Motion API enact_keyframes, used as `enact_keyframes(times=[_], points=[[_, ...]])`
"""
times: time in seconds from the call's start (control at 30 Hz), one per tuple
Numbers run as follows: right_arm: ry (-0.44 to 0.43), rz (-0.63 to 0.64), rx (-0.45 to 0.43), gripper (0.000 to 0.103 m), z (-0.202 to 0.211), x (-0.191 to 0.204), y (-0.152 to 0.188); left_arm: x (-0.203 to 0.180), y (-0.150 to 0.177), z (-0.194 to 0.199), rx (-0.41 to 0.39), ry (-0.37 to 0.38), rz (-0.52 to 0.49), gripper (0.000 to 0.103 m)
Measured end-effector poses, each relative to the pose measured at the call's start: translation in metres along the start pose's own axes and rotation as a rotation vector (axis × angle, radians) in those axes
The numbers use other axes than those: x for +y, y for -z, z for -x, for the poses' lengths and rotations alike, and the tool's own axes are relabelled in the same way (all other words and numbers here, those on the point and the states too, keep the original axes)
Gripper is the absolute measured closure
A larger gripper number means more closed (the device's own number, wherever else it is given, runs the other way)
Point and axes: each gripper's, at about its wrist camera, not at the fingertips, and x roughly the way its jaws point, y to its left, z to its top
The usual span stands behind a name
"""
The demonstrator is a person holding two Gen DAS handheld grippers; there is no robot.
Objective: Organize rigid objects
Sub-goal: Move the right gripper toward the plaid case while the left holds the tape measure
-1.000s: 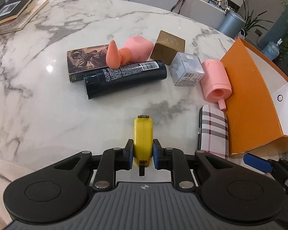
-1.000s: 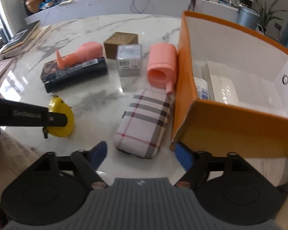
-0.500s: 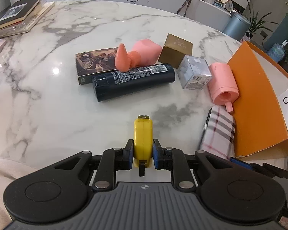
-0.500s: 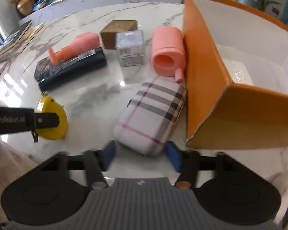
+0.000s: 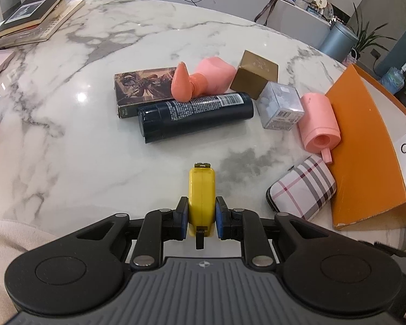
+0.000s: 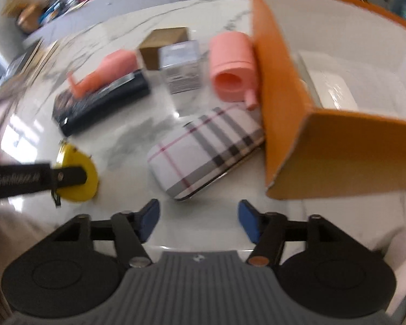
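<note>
The left gripper point(image 5: 202, 218) is clamped on a yellow tape measure point(image 5: 202, 193), blue pads pressing both flat sides, just above the marble table point(image 5: 67, 146). The right gripper point(image 6: 199, 223) has just been opening; its jaws stand wide with nothing between them, just near of the plaid case point(image 6: 203, 151). That case lies flat, touching the left wall of the orange box point(image 6: 284, 92).
</note>
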Motion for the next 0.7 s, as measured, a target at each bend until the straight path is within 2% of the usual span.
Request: enact_keyframes(times=[0.03, 0.2, 0.4, 0.57, 0.7], points=[[0.000, -0.041, -0.001, 0.023, 0.000, -0.003, -0.002, 0.001, -0.001, 0.001, -0.003, 0.001, 0.004, 0.081], [0.045, -0.224, -0.017, 0.022, -0.003, 0.000, -0.009, 0.006, -0.011, 0.003, -0.006, -0.019, 0.007, 0.081], [0.142, -0.308, -0.096, 0.022, -0.002, 0.025, -0.015, 0.018, -0.023, 0.001, 0.003, -0.018, 0.015, 0.081], [0.204, -0.402, -0.046, 0.021, -0.018, 0.022, -0.024, 0.022, -0.023, -0.006, 0.020, -0.004, 0.021, 0.081], [0.196, -0.373, -0.025, 0.021, -0.025, 0.025, -0.034, 0.024, -0.022, -0.007, 0.013, 0.007, 0.023, 0.081]])
